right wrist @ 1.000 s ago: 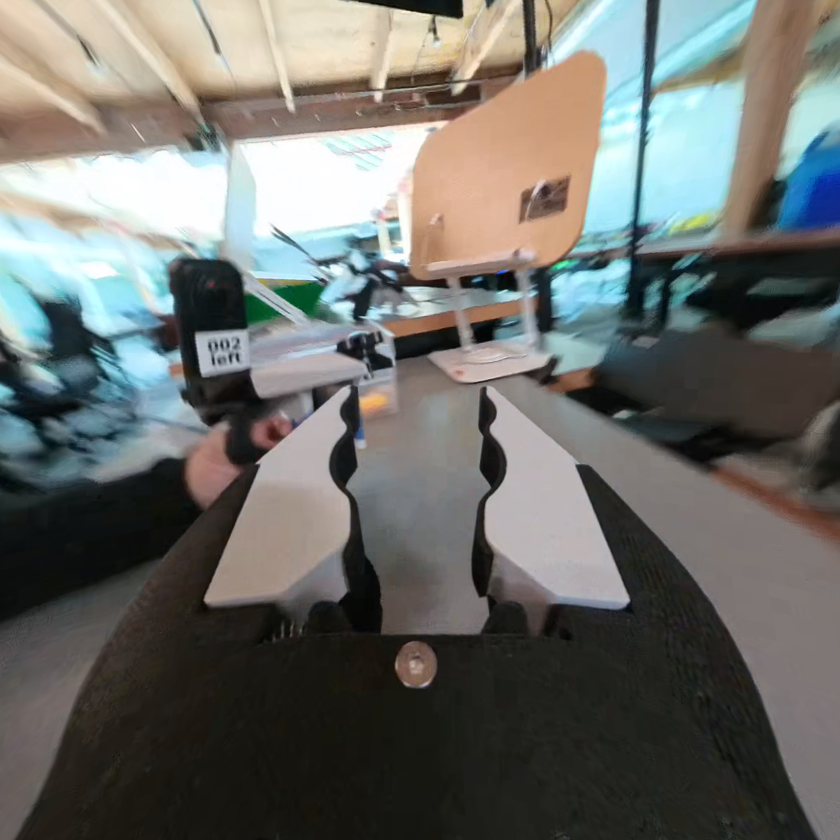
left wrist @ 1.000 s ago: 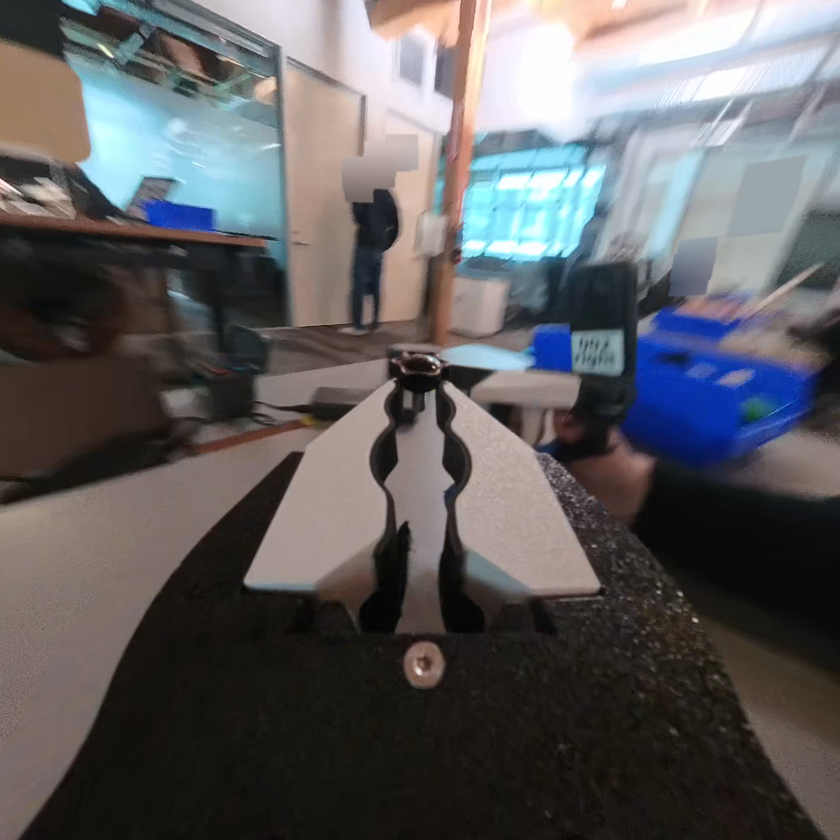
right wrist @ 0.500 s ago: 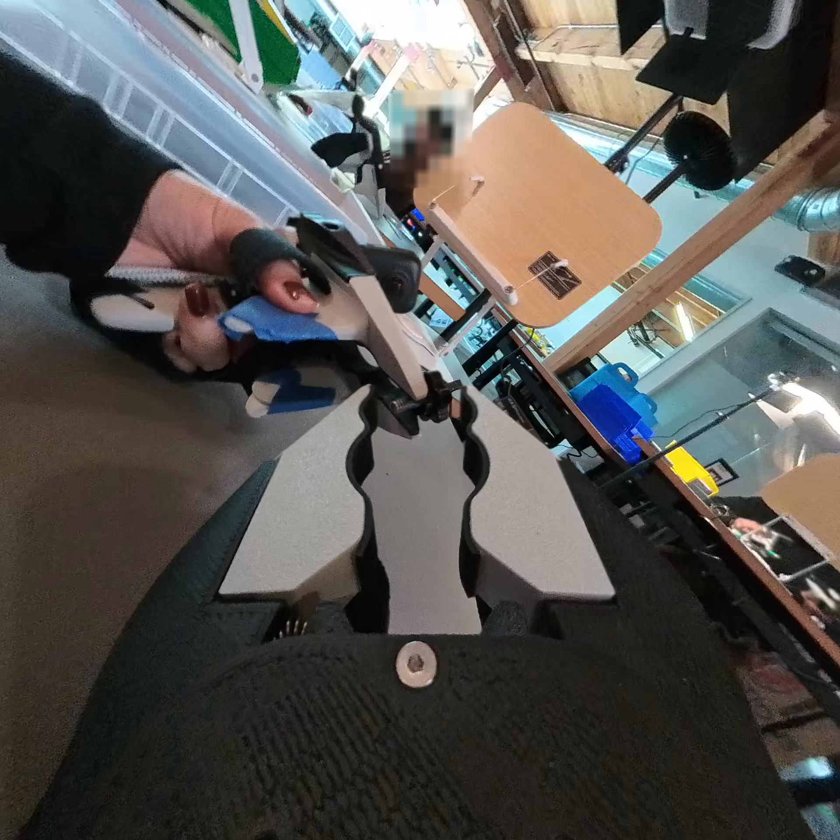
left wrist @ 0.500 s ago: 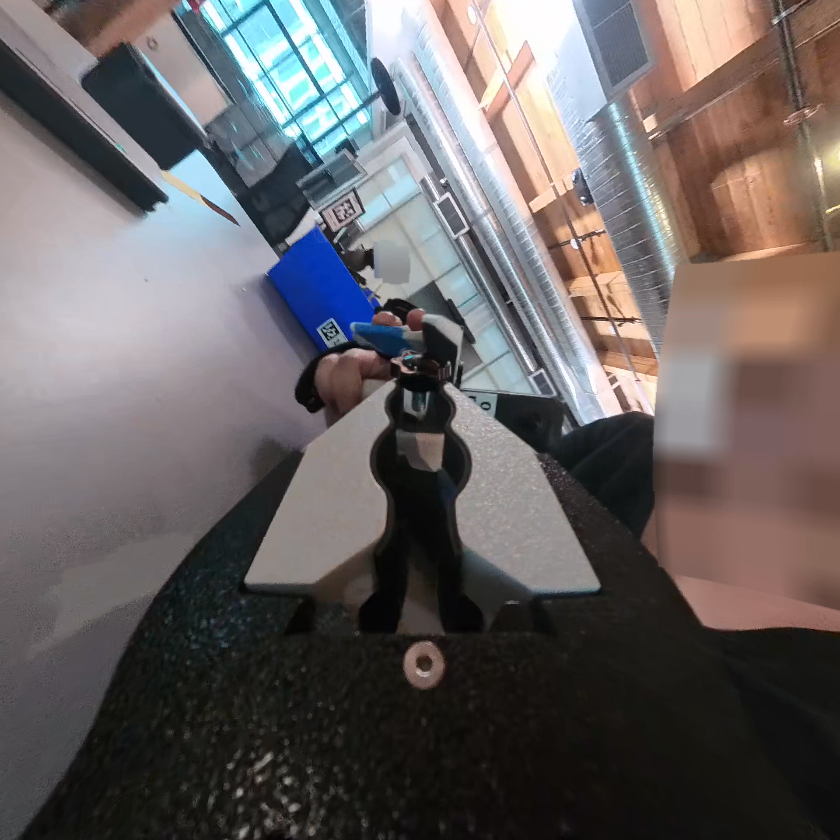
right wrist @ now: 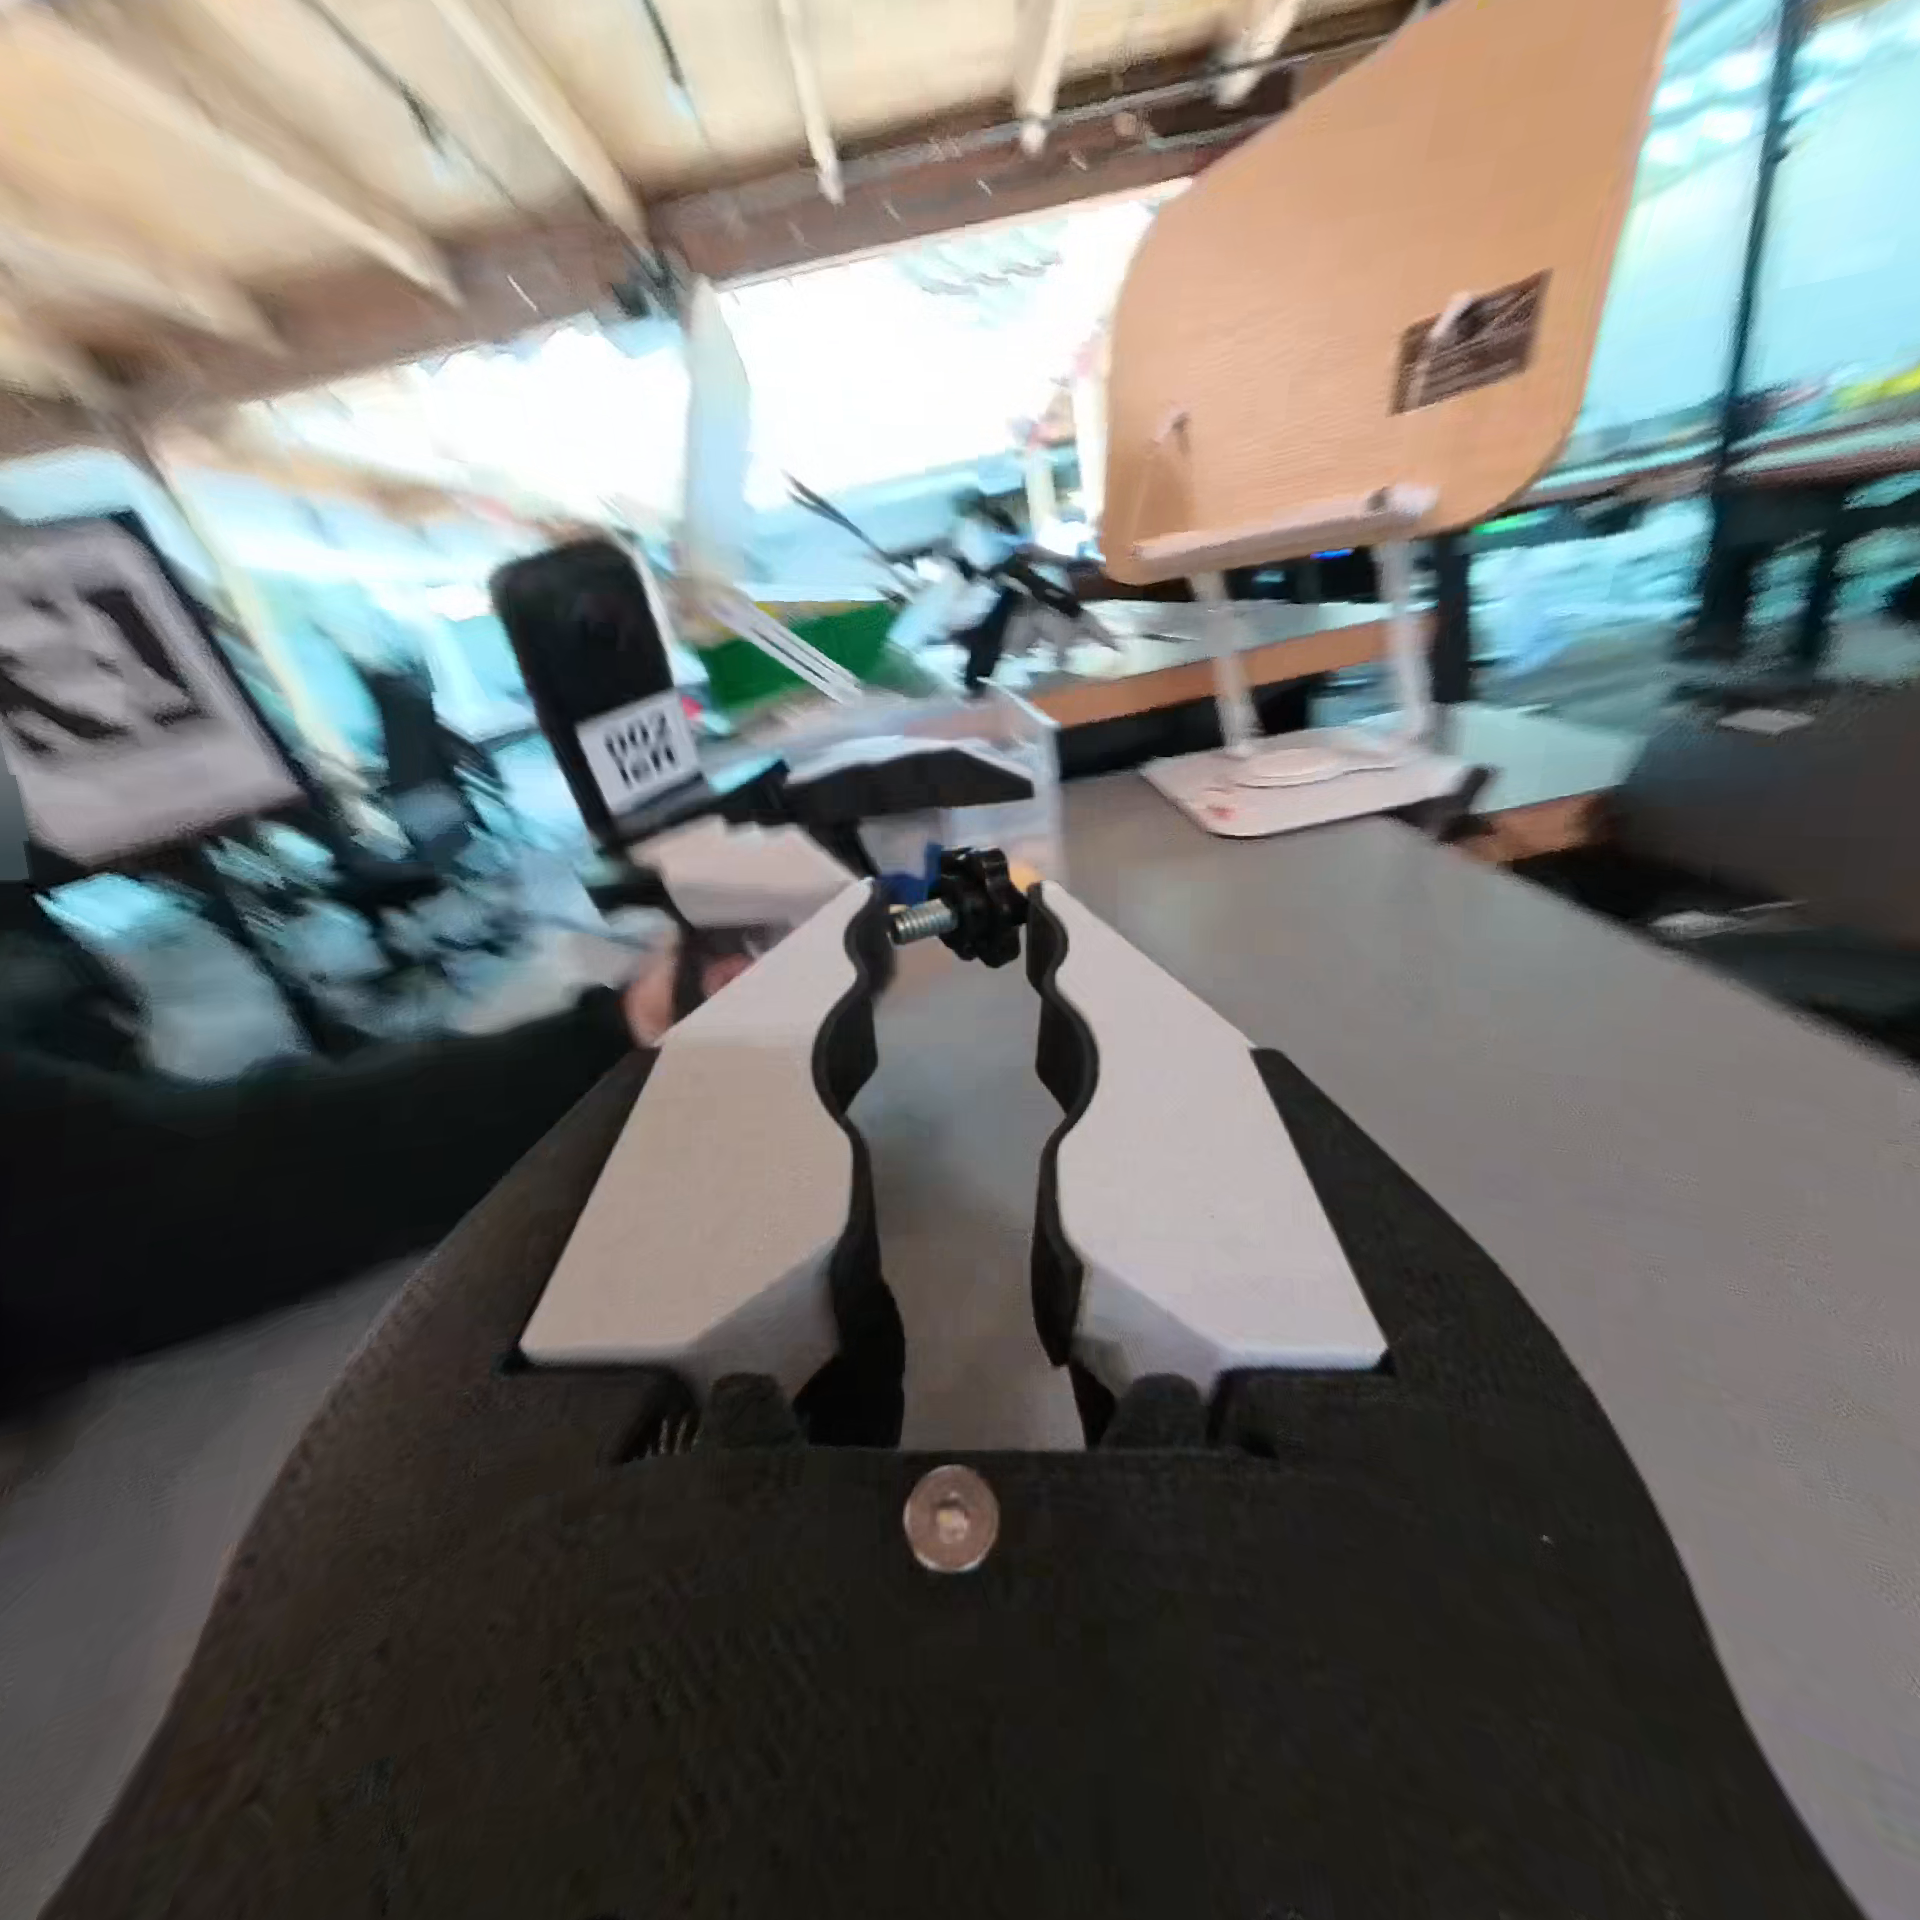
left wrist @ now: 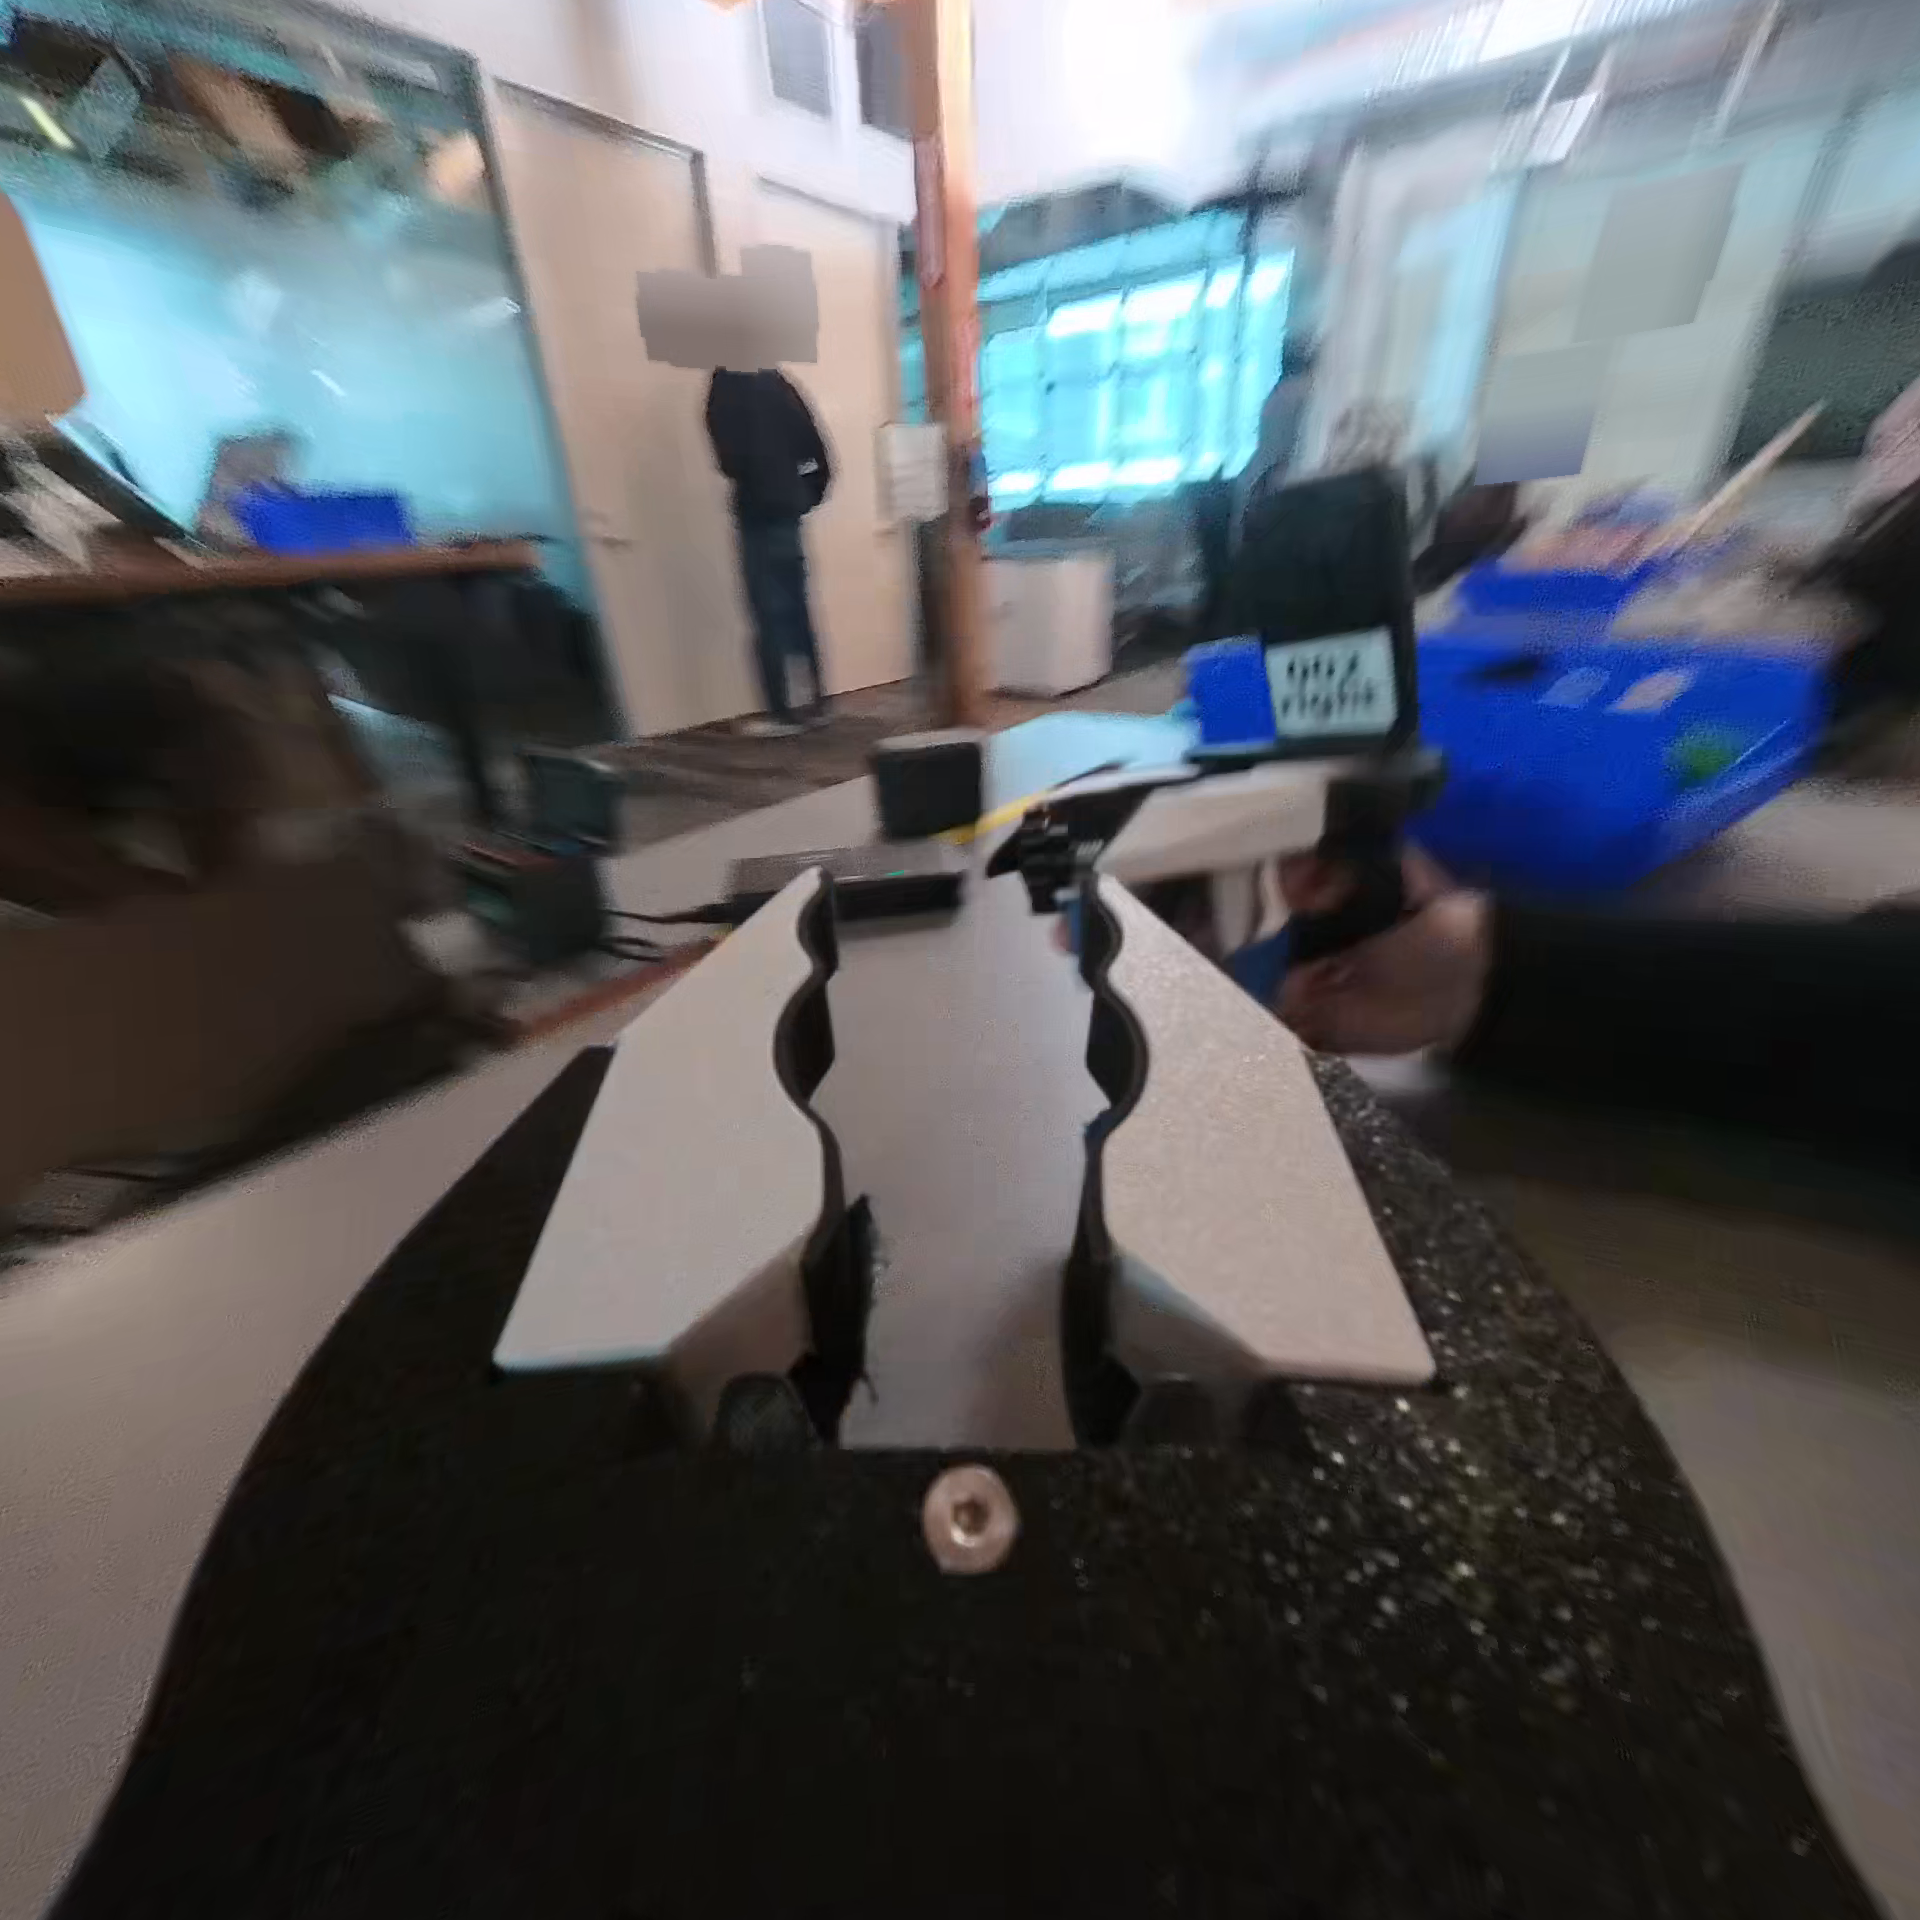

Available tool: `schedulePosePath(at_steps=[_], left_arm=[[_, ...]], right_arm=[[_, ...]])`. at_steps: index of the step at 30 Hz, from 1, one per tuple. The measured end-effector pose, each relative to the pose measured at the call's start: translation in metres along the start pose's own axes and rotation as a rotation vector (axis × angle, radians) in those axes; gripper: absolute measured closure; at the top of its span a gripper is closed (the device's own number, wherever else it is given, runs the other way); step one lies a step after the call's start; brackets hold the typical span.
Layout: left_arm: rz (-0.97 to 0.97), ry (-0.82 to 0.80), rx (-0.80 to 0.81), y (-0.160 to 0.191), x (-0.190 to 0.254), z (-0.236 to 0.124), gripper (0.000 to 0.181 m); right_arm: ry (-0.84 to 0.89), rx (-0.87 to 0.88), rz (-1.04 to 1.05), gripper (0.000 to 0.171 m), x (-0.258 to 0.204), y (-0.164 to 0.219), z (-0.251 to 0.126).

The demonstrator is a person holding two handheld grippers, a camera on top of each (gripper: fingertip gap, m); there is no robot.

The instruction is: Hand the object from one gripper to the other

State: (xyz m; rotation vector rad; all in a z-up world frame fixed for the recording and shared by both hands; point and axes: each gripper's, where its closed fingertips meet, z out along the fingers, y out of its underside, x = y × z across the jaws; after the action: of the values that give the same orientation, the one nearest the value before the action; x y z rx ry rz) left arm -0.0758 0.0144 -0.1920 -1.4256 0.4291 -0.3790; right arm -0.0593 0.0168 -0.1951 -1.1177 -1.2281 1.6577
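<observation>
The right claw (right wrist: 956,914) is clamped on a small knob screw (right wrist: 971,920): a black knob with a lobed, star-like rim and a short threaded metal shaft that sticks out to the left. The screw sits at the very tips of the two white fingers (right wrist: 727,1164), which have a matte, slightly grainy surface and wavy black inner pads. Behind the tips a narrow gap stays between the pads. The body under the fingers is black, rough, sparkling plastic.

The left claw (left wrist: 956,914) stands apart, with nothing between its fingers, only the smooth grey bench (left wrist: 135,1455) seen through the wide gap. In the left wrist view the right claw shows farther off at the right with the dark screw at its tip, near the left claw's right fingertip; touching or not, I cannot tell because of blur.

The bench is flat and mostly bare around both claws. Behind stand a tilted wooden board on a white stand (right wrist: 1351,312) and blue bins (left wrist: 1610,748).
</observation>
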Motion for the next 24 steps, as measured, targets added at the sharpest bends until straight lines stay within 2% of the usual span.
schedulePosePath(at_steps=[4,6,9,13,19,21,24], left_arm=[[0.554,-0.173,-0.16,0.007,0.011,0.005,0.134],[0.735,-0.21,-0.214,0.011,0.018,0.011,0.136],[0.915,-0.222,-0.198,0.006,0.036,0.02,0.142],[0.949,-0.188,-0.188,0.007,0.05,0.027,0.144],[0.966,-0.195,-0.181,0.005,0.052,0.028,0.158],[0.947,-0.21,-0.207,0.008,0.047,0.029,0.158],[0.857,-0.29,-0.288,0.014,0.026,0.029,0.158]], right_arm=[[-0.283,0.161,0.444,0.146,-0.009,-0.023,-0.013],[-0.374,0.163,0.584,0.147,-0.012,-0.024,-0.017],[-0.467,0.085,0.734,0.146,-0.019,-0.014,-0.016],[-0.592,0.011,0.853,0.146,-0.035,-0.006,-0.016],[-0.631,-0.023,0.879,0.145,-0.041,-0.003,-0.018],[-0.575,-0.014,0.838,0.145,-0.035,-0.002,-0.016],[-0.358,0.008,0.694,0.138,-0.009,0.004,-0.009]])
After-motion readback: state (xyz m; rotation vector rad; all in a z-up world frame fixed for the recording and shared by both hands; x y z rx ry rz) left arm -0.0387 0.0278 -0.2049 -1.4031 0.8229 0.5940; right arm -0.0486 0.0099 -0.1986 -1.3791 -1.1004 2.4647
